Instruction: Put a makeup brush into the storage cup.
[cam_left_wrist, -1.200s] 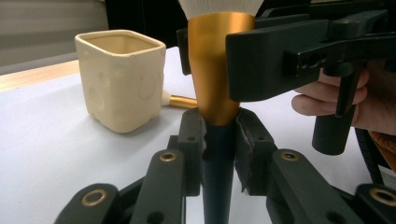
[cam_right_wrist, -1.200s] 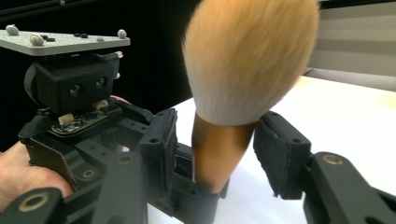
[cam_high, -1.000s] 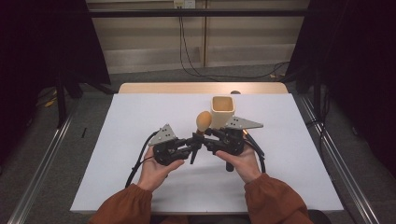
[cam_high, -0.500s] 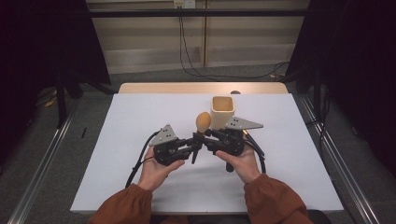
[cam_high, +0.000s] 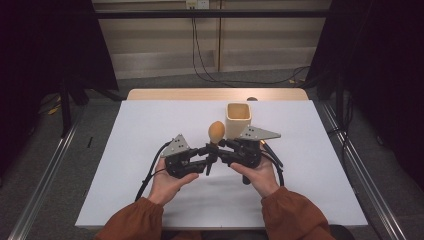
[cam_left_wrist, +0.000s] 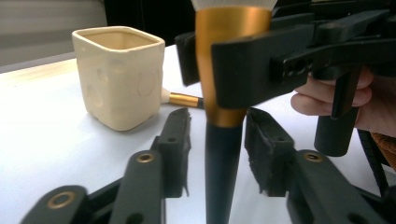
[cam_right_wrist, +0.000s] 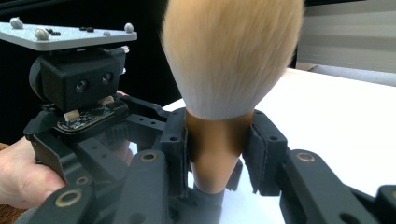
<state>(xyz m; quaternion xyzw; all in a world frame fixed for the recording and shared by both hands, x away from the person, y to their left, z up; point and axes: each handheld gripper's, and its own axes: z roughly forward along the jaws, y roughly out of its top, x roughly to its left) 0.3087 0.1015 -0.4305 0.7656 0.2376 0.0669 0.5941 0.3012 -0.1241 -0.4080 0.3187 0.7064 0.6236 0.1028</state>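
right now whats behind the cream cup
In the left gripper view, a small brush with a gold ferrule lies on the table just behind the cream cup. The cup covers its bristle end.

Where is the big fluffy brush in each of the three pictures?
High view: the brush stands upright mid-table, between the two grippers.
Left gripper view: its gold band and dark handle rise at centre, clamped by the right gripper.
Right gripper view: its bristles fill the upper middle.
Shared landmark: the cream square cup, which also shows in the left gripper view.

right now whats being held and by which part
The makeup brush, upright: the right gripper clamps its gold ferrule, while the left gripper jaws flank the dark handle below without touching.
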